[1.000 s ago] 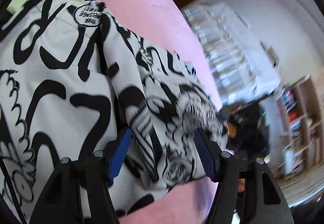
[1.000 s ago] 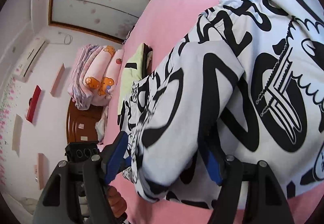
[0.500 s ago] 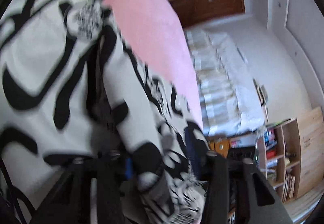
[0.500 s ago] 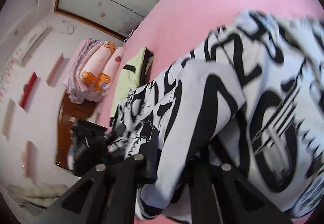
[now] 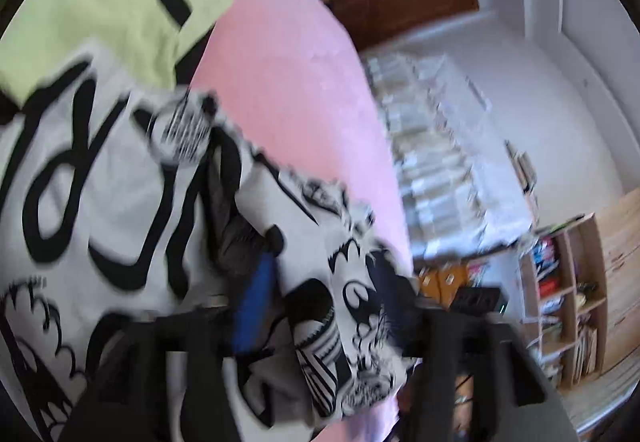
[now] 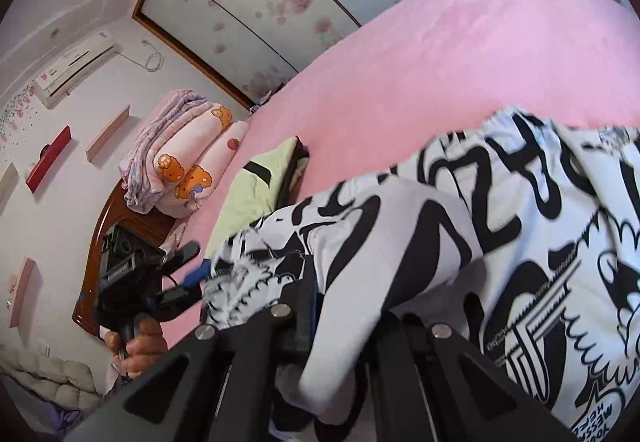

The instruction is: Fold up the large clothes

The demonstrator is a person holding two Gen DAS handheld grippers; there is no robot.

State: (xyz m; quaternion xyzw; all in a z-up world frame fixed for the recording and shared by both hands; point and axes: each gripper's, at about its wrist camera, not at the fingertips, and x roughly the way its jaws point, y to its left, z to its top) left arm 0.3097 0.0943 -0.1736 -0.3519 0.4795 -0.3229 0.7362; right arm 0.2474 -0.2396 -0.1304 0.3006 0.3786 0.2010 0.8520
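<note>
Gripping a bunched fold of the black-and-white graffiti-print garment [image 5: 120,178], the left gripper [image 5: 320,306] is clamped on fabric w/ blue pads; garment lies on the pink bed [image 5: 288,54], beside a lime-green garment [image 5: 100,2]. Right wrist view: right gripper [image 6: 344,326] pinched on a garment fold; left gripper also visible at the garment's far edge, w/ a folded bear-print quilt [image 6: 184,158] beyond.

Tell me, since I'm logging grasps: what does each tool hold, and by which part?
Both grip the black-and-white printed garment: the right tool on a bunched fold at its near edge, the left tool likewise.
</note>
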